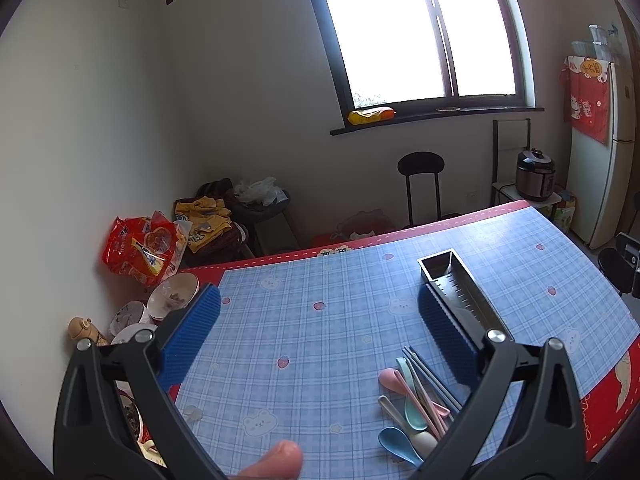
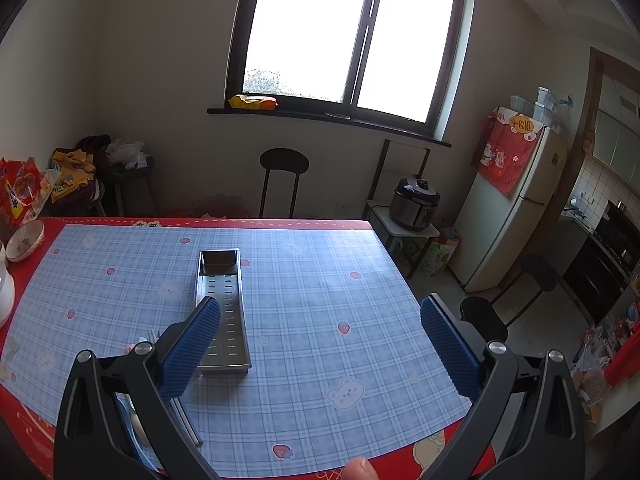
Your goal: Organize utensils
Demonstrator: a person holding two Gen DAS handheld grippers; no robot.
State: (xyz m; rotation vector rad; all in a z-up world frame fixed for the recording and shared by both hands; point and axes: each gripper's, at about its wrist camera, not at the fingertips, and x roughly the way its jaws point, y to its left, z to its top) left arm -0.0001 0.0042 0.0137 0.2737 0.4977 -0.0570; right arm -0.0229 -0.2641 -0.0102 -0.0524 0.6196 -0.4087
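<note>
— What are my grippers doing?
— I see the left gripper (image 1: 320, 344) spread wide, holding nothing, above the table (image 1: 320, 280). The right gripper (image 2: 320, 344) is equally wide and empty.
— And the utensils?
— The spoons and chopsticks (image 1: 416, 400) lie near the table's near edge, just beside the metal tray (image 2: 222, 300) at mid-table.

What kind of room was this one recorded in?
Most likely the dining corner of a home kitchen. A fridge stands by the far wall, a pressure cooker sits on a small stand beside it, and the table carries a plaid cloth, with spoons and a metal tray on it.
</note>
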